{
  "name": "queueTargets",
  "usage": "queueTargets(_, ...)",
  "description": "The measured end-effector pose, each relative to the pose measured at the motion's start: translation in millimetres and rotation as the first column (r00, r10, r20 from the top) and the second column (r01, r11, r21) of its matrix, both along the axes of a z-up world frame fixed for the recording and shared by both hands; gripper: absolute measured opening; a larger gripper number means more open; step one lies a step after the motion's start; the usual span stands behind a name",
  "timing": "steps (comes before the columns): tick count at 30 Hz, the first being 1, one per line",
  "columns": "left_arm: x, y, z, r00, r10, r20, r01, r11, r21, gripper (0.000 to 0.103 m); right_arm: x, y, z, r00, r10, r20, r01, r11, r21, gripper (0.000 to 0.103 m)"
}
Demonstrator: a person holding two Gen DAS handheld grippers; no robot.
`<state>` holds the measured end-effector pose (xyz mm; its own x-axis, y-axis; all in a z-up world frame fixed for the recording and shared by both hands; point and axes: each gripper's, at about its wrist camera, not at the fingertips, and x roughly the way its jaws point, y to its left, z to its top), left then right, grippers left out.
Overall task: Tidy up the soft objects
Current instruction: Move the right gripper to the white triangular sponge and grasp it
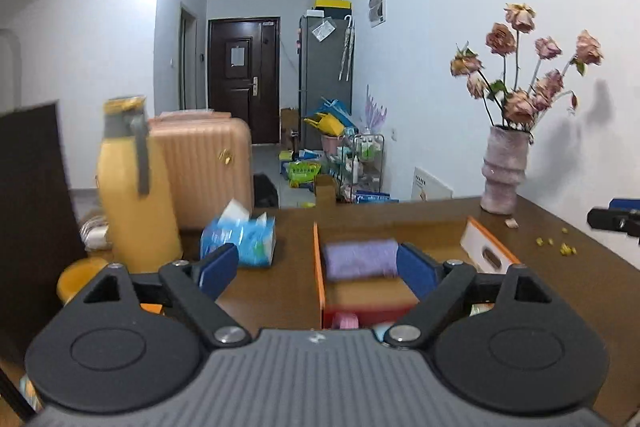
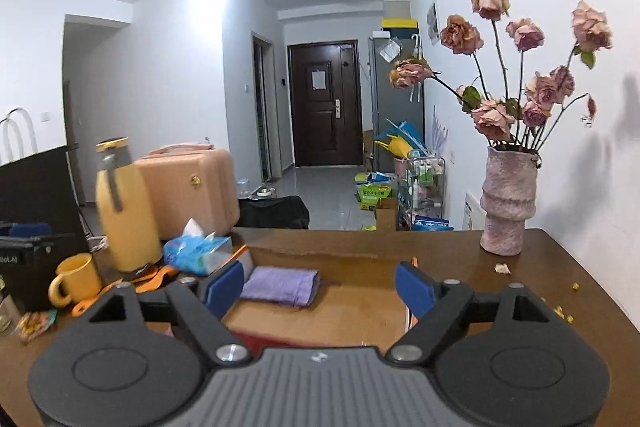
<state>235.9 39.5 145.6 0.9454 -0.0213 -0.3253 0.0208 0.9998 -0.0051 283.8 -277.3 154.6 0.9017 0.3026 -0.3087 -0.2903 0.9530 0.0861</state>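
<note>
While the left gripper hangs above the brown table, its blue pads stand wide apart and grip nothing; beyond them a folded purple cloth lies at the far end of an orange-edged cardboard box, with a tissue pack and a yellow flask to the left — a vase of dried roses stands far right. From the right wrist, the right gripper is likewise spread wide and empty; the purple cloth rests flat in the box, just beyond the left pad; a yellow mug sits at the left.
</note>
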Motion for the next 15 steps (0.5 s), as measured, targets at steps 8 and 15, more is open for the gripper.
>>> queueTargets(8,-119,7,-68,0.999,-0.008,0.046,0.010,0.999,-0.050,0.099,-135,6,-71,0.992,-0.010,0.123,0.012,1.000,-0.008,0.089)
queueTargets(15,-165,-4,-109,0.998,-0.041,-0.041,0.040,0.999,-0.016,0.099,-211,36,-129,0.993,-0.025,0.113,0.022,0.999,0.032,0.090)
